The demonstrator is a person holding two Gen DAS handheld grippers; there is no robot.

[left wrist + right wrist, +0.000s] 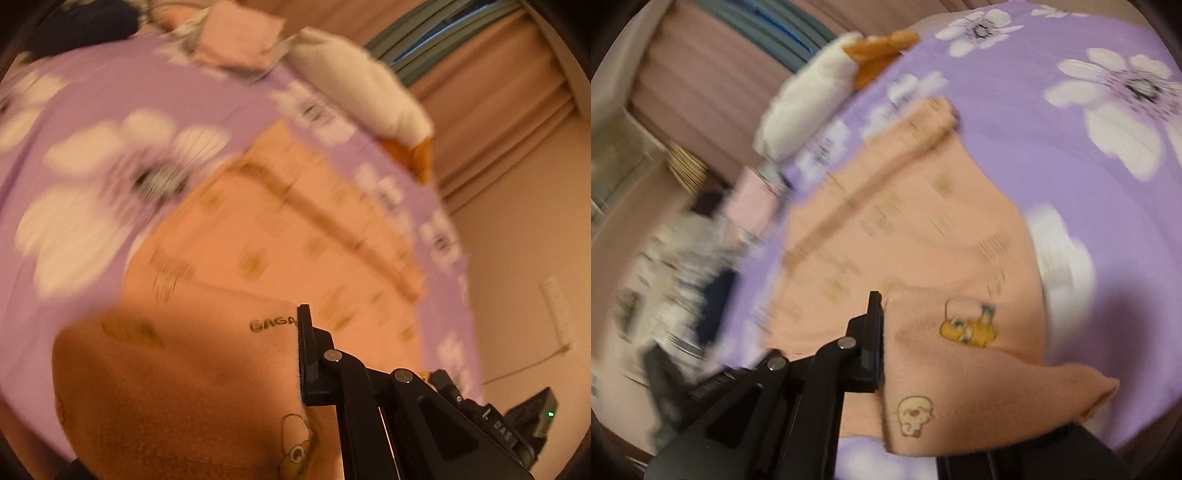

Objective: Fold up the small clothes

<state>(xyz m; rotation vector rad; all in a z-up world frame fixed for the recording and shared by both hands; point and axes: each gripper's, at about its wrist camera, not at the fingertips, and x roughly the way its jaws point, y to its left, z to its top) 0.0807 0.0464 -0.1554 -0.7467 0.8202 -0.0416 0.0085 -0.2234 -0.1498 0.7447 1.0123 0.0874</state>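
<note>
Peach garment (177, 387) pinched in both grippers (301, 354) – rest lies ahead.

**Both grippers clamped on cloth, tilted downward**

The left gripper (301, 354) points down at a slant, its black fingers (308, 354) closed tight on a fold of the peach garment (177, 387); only one finger shows, the other is hidden behind the cloth. The right gripper (881, 343) slants down likewise, fingers (871, 343) pinched on another fold of the same garment, one finger covered by fabric.
</note>
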